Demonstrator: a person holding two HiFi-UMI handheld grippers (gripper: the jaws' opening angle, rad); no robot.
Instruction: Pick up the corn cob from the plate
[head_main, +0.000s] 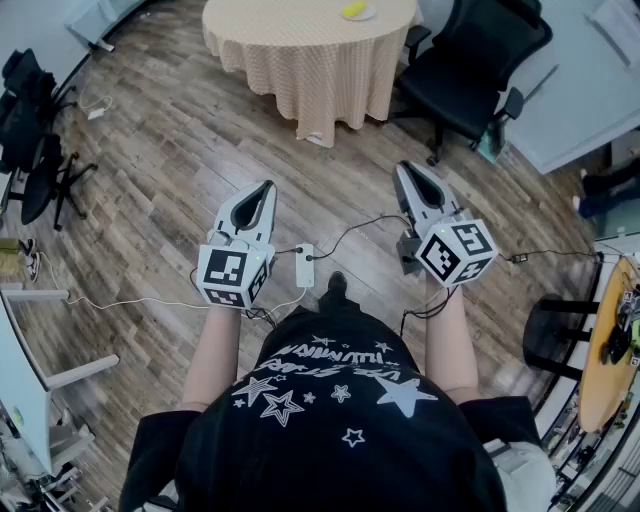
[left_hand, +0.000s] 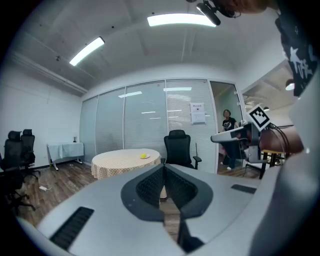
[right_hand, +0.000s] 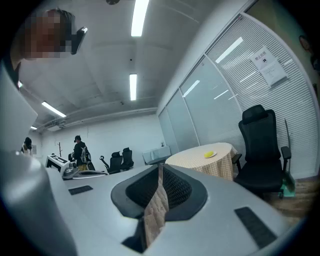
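Fingers (left_hand: 150, 186) of my L gripper (head_main: 267, 186) sit pressed together at the tips w/ nothing btw them. R gripper (head_main: 402, 167) is the same: tips meet and hold nothing. I hold both out in front of me, about level, apart from each other and touching nothing.

Count: 2 grippers, 1 corn cob (head_main: 352, 9), 1 plate (head_main: 370, 14), 1 round bench (head_main: 300, 60). Cob is yellow and lies on the small pale plate, on the far-right part of the bench top as the head view shows it. Bench wears a check cloth (head_main: 330, 100) hanging nearly to the floor. It stands well apart from both grippers, straight ahead.

Wood floor (head_main: 180, 150) lies btw me and the bench. 1 black office chair (head_main: 470, 70) stands just beside the bench on its right. 2 more dark chairs (head_main: 35, 130) are off to the far left. White power strip (head_main: 305, 266) w/ its cable (head_main: 350, 232) lies on the floor below, showing btw my grippers.
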